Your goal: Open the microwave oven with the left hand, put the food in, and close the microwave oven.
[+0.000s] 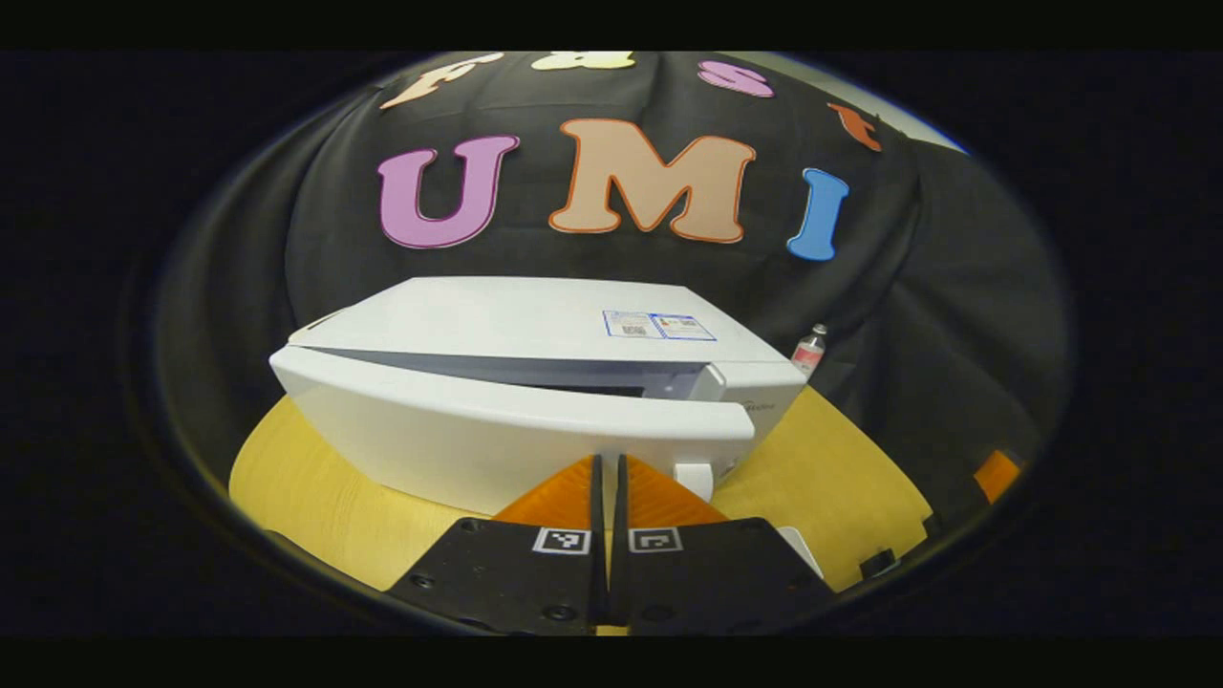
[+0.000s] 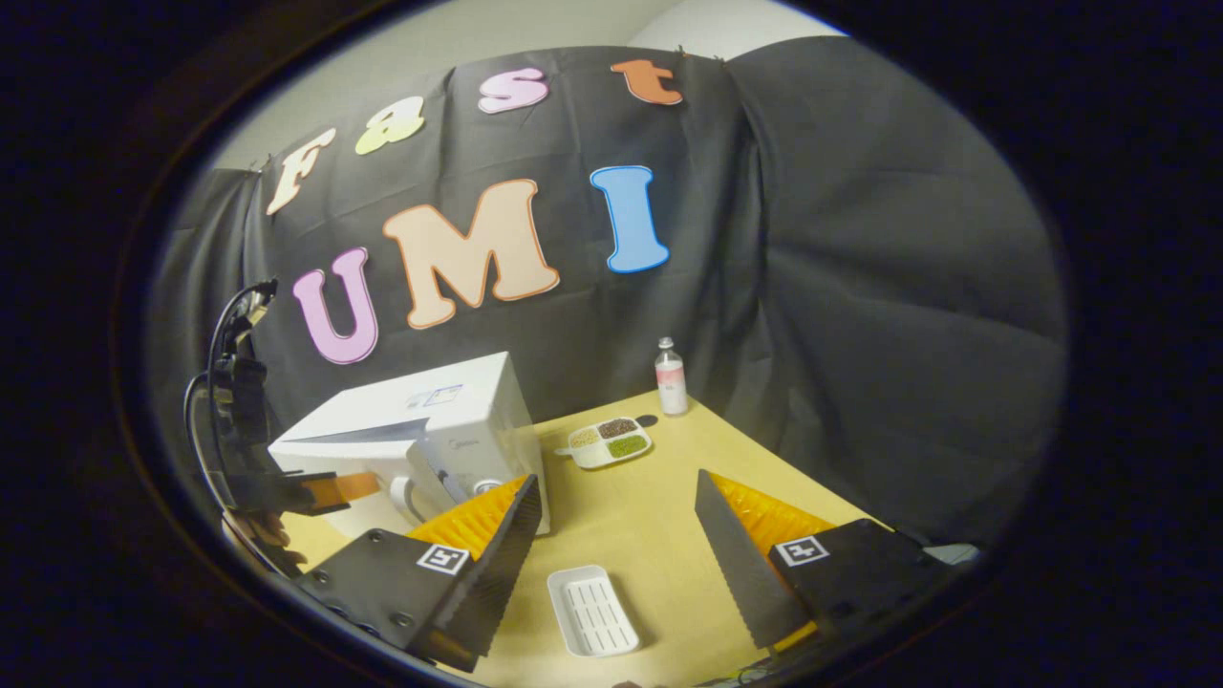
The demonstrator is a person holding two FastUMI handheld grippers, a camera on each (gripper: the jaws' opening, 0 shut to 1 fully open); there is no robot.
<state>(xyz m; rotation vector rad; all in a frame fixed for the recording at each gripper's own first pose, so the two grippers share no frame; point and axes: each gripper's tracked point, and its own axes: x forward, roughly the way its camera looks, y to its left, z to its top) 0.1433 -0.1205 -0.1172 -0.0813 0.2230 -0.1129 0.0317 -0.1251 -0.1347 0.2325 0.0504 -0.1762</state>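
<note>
Door (image 1: 497,435) of microwave (image 1: 535,320) was ajar, left claw (image 1: 608,478) pinched empty at its 6 o'clock edge; right claw (image 2: 611,535) gaped wide. Best to swing fully.

One microwave oven (image 2: 435,435), one bottle (image 2: 671,377), one divided plate (image 2: 604,442) carrying three heaps of food, and one empty white tray (image 2: 592,612) are sitting on the single tabletop (image 2: 650,506).

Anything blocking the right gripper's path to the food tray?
Nothing visible. The food tray sits on open table beyond the right gripper, whose jaws are open. The empty white tray lies nearer, below the jaws; the microwave oven stands off left.
</note>
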